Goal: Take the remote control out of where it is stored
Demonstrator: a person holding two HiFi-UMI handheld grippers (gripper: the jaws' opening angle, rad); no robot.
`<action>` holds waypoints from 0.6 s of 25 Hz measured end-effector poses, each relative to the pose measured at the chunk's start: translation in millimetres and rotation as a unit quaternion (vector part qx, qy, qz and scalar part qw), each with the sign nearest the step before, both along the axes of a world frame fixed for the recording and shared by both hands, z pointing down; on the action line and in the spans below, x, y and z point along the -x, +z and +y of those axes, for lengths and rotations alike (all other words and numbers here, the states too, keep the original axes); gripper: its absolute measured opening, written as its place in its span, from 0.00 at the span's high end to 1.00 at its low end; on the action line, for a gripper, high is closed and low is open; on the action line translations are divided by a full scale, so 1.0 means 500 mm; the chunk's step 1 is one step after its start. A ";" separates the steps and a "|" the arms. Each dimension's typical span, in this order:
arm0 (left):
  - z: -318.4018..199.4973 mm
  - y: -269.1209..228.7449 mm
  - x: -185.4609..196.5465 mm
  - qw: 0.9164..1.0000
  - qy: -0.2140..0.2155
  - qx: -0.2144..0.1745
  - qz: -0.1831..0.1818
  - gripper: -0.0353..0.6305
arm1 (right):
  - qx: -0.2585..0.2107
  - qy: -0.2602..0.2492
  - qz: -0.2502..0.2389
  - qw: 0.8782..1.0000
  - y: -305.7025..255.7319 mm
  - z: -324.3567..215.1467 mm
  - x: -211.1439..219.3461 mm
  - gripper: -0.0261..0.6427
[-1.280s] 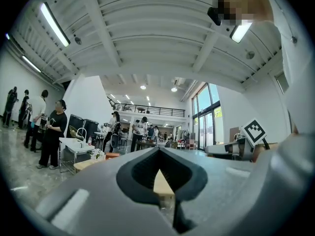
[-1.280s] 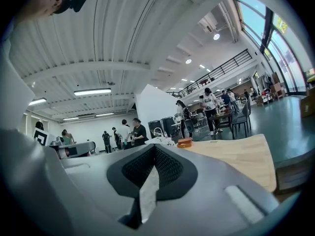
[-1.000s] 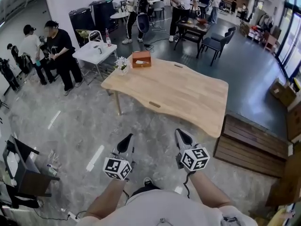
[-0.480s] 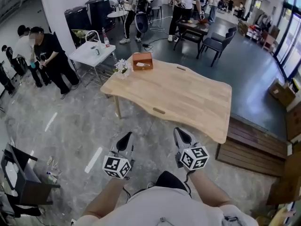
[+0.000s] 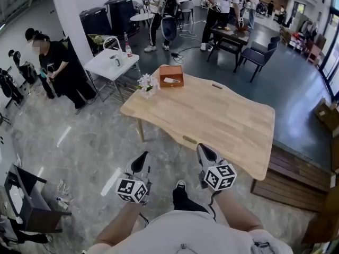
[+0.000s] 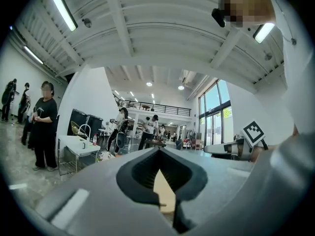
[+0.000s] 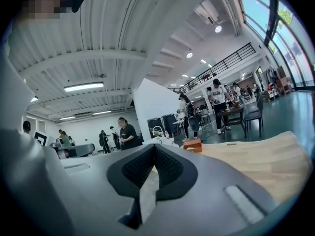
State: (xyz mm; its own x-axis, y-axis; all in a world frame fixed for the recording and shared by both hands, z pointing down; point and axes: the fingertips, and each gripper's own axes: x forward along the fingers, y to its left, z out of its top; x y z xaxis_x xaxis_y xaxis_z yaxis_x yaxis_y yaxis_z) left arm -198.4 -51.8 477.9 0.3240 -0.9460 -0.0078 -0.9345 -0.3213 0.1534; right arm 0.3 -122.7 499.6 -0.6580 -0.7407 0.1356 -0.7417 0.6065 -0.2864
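On the table, a box with perhaps the remote; left gripper, right gripper: fingers together.

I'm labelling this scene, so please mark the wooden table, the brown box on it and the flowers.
wooden table [image 5: 228, 121], head view, bare middle of its top.
brown box [image 5: 172, 84], head view, its near wall.
flowers [image 5: 146, 82], head view, the white blooms.

Table: pale wood grain. Box: orange-brown. Flowers: white. Floor: grey, marbled. Left gripper, right gripper: dark grey, black-white square-marker cubes.
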 end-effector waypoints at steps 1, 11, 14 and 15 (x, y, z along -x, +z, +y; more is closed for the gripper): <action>-0.028 0.000 0.013 1.000 -0.005 0.000 -0.002 0.95 | 0.001 -0.006 -0.001 1.000 0.001 -0.031 0.015 0.92; -0.313 -0.028 0.102 0.999 -0.042 0.001 -0.007 0.95 | 0.004 -0.045 -0.012 0.999 -0.014 -0.349 0.125 0.92; -0.393 -0.032 0.119 0.999 -0.052 -0.001 -0.011 0.95 | 0.005 -0.052 -0.013 0.999 -0.012 -0.432 0.143 0.92; -0.417 -0.031 0.124 0.998 -0.055 -0.001 -0.011 0.95 | 0.008 -0.054 -0.013 0.998 -0.008 -0.457 0.149 0.92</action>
State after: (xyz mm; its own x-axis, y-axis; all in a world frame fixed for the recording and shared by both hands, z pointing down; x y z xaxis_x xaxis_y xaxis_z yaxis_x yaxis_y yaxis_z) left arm -260.5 -260.3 462.5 0.2181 -0.9759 -0.0036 -0.9672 -0.2166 0.1323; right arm -74.0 -351.3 495.6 -0.7381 -0.6625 0.1278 -0.6635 0.6785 -0.3151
